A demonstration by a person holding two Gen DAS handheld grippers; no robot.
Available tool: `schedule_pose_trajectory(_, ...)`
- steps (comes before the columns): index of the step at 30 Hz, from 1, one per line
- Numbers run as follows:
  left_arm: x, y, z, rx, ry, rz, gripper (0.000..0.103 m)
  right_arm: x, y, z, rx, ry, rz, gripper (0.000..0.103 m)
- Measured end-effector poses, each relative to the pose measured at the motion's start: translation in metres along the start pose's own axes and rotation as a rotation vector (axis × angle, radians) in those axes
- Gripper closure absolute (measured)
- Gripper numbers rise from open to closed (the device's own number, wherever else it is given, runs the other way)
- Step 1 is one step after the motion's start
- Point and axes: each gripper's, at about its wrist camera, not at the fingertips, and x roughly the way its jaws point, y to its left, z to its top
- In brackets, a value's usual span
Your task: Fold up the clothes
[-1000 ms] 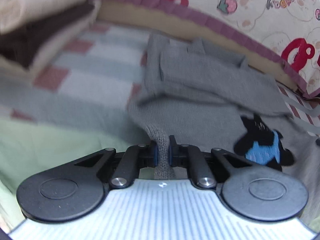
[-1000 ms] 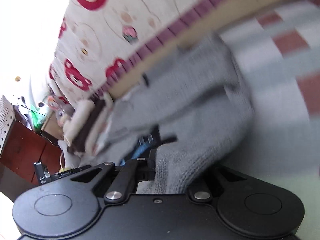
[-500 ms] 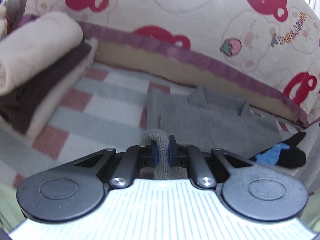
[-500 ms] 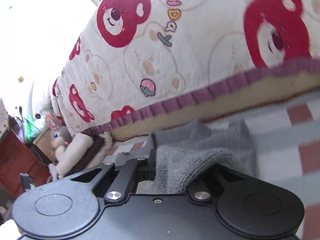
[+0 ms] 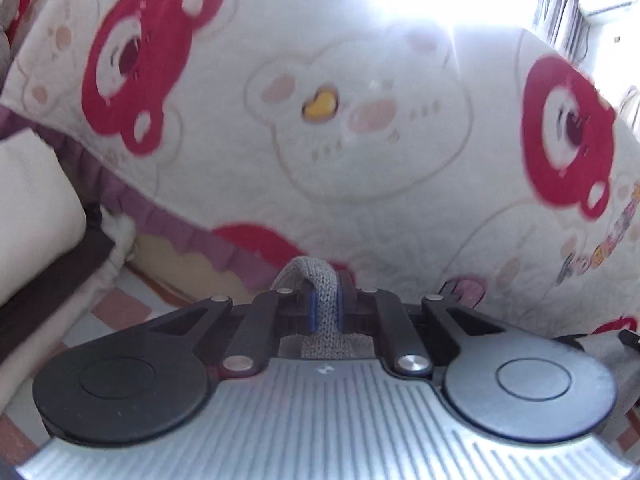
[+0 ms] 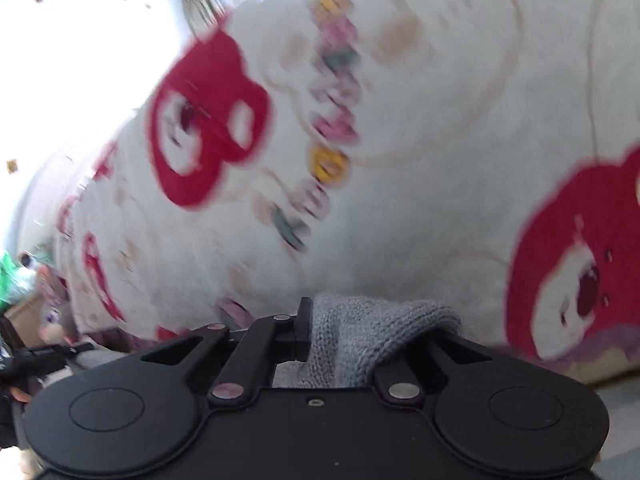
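A grey knit sweater [image 5: 320, 280] is pinched by its edge between the blue pads of my left gripper [image 5: 325, 304], which is shut on it. In the right wrist view a thicker bunch of the same grey knit sweater [image 6: 372, 328] bulges over my right gripper [image 6: 340, 332], shut on it too; its right finger is hidden under the fabric. Both grippers are raised and point at a bear-print quilt [image 5: 360, 128]. The rest of the sweater hangs below, out of sight.
The quilt [image 6: 400, 160] with red bears and a purple frill fills both views. A stack of folded cream and dark brown clothes [image 5: 36, 216] lies at the left on the checked bedsheet [image 5: 120, 308]. A plush toy [image 6: 52, 320] and clutter sit at the far left.
Both grippers have risen and tilted up, carrying the sweater's edge. The sweater's spread body and the checked sheet have dropped out of view; the quilt now fills both views.
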Motion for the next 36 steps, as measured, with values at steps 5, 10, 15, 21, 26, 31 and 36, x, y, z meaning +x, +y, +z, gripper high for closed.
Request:
schedule_pose_trajectory(5, 0.024, 0.009, -0.051, 0.091, 0.102, 0.029, 0.094, 0.031, -0.036, -0.048, 0.056, 0.121, -0.031, 0.097)
schedule_pose_trajectory(10, 0.005, 0.014, -0.079, 0.095, 0.121, -0.004, 0.094, 0.025, -0.055, -0.081, 0.151, 0.136, -0.004, 0.096)
schedule_pose_trajectory(15, -0.02, 0.007, -0.085, 0.129, 0.108, -0.021, 0.094, 0.004, -0.057, -0.076, 0.182, 0.136, 0.04, 0.096)
schedule_pose_trajectory(21, -0.087, 0.007, -0.092, 0.103, 0.06, -0.063, 0.094, -0.064, -0.032, -0.089, 0.074, 0.161, 0.19, 0.096)
schedule_pose_trajectory(26, -0.133, 0.015, -0.118, 0.082, 0.218, -0.04, 0.094, -0.1, -0.045, -0.122, 0.294, 0.367, 0.184, 0.084)
schedule_pose_trajectory(31, -0.156, 0.023, -0.137, 0.112, 0.347, -0.035, 0.092, -0.126, -0.051, -0.135, 0.395, 0.433, 0.176, 0.06)
schedule_pose_trajectory(36, -0.165, 0.051, -0.143, 0.017, 0.358, 0.001, 0.09, -0.13, -0.076, -0.146, 0.566, 0.43, 0.162, 0.054)
